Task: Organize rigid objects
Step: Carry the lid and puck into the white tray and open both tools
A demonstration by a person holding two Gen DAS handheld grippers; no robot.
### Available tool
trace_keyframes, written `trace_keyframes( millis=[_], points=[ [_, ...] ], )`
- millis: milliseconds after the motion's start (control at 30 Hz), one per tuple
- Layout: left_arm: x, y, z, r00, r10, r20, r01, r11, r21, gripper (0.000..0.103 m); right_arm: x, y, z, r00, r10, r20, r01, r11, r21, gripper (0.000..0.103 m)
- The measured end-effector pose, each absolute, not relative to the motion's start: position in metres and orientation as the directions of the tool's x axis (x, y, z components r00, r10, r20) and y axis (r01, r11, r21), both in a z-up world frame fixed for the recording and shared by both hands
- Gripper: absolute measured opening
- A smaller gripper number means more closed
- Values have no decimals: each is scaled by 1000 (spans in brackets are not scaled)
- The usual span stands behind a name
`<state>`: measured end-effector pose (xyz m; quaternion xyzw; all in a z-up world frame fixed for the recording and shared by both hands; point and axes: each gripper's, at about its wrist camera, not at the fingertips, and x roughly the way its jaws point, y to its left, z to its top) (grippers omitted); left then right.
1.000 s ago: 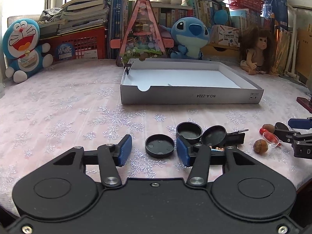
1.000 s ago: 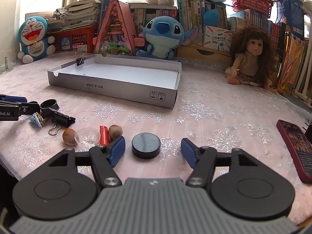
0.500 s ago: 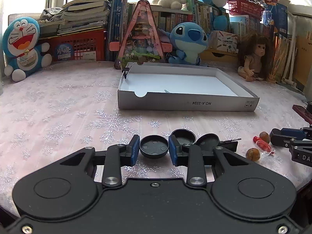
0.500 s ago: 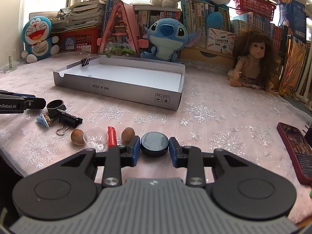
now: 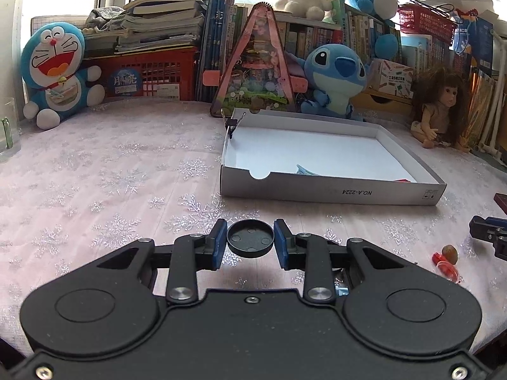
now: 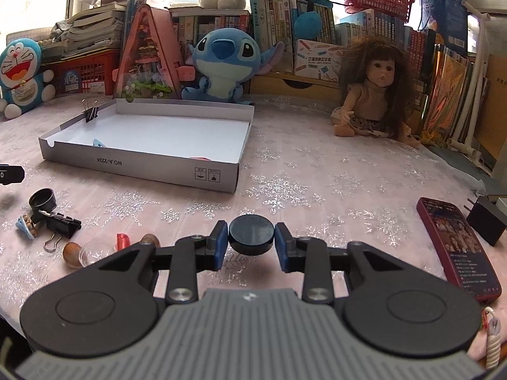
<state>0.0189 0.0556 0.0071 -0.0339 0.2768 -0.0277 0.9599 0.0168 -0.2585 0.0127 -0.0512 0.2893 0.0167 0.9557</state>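
Observation:
My left gripper [image 5: 250,241] is shut on a black round lid [image 5: 250,237], hollow side up, held above the tablecloth. My right gripper [image 6: 251,240] is shut on a black round cap [image 6: 251,234], held above the cloth too. A shallow white cardboard tray [image 5: 332,191] lies ahead; it also shows in the right wrist view [image 6: 142,167]. A black binder clip [image 6: 90,114] is clipped on its far left wall, and a blue item [image 6: 100,143] and a red item [image 6: 199,158] lie inside.
On the cloth left of my right gripper lie a black cup [image 6: 42,199], a binder clip [image 6: 61,224], nuts [image 6: 71,250], a clear dish [image 6: 95,251] and a red piece [image 6: 123,240]. A phone [image 6: 456,243] and charger [image 6: 484,221] lie right. Toys and books line the back.
Both grippers closed on their round black pieces and lifted them off the cloth. Both views rose, so the tray's inside now shows more.

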Motion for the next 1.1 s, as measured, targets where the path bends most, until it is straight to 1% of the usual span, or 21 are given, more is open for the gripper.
trace_keyframes(
  millis=[433, 767, 900, 1100],
  points=[
    [52, 50, 39, 858, -84, -507, 51, 996, -78, 30, 41, -265, 30, 840, 2, -543, -40, 998, -58, 37],
    [99, 41, 53, 823, -105, -558, 76, 994, -76, 30, 75, -264, 46, 826, 56, -561, -61, 998, 9, 38],
    [121, 42, 51, 804, -109, -585, 63, 993, -99, 30, 93, -262, 51, 812, 87, -577, -74, 996, 46, 38],
    [144, 35, 40, 793, -76, -604, 55, 997, -54, 30, 116, -258, 51, 784, 128, -608, -98, 992, 83, 38]
  ],
)
